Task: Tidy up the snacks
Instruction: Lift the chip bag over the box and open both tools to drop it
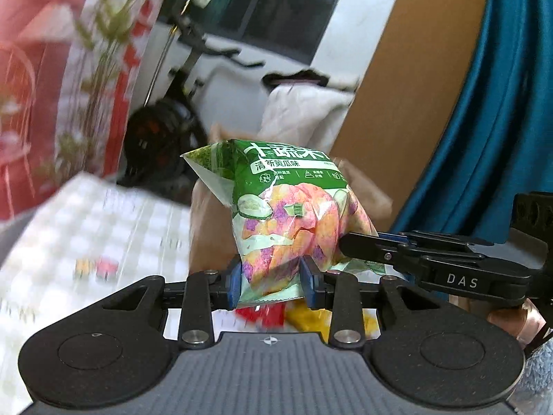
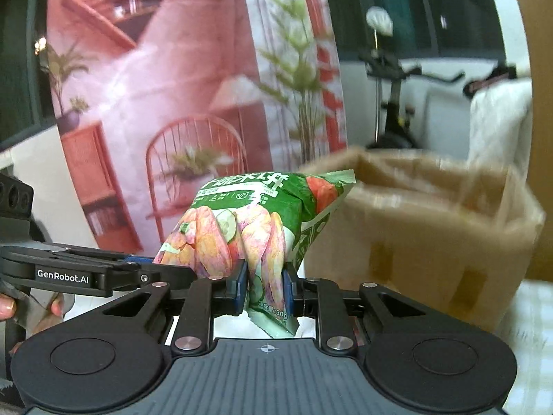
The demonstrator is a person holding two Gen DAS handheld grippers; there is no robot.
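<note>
While both grippers are raised above the counter (image 1: pixel 86 214), one green snack bag (image 1: pixel 287 214) shows in the left wrist view and one green bag (image 2: pixel 249 221) in the right wrist view; whether they are two bags or a single one I cannot tell; the left gripper (image 1: pixel 273 282) has its blue-padded fingers (image 1: pixel 234 283) closed narrowly on the bag's lower part, pinching it; the right gripper (image 2: pixel 265 287) likewise pinches its bag low down between its fingers (image 2: pixel 241 285); one cardboard box (image 2: pixel 432 238), open at the top, stands just right of that bag; below the left gripper lie one red packet (image 1: pixel 261 314) and one yellow packet (image 1: pixel 307 316), blurred, on the checked cloth.
</note>
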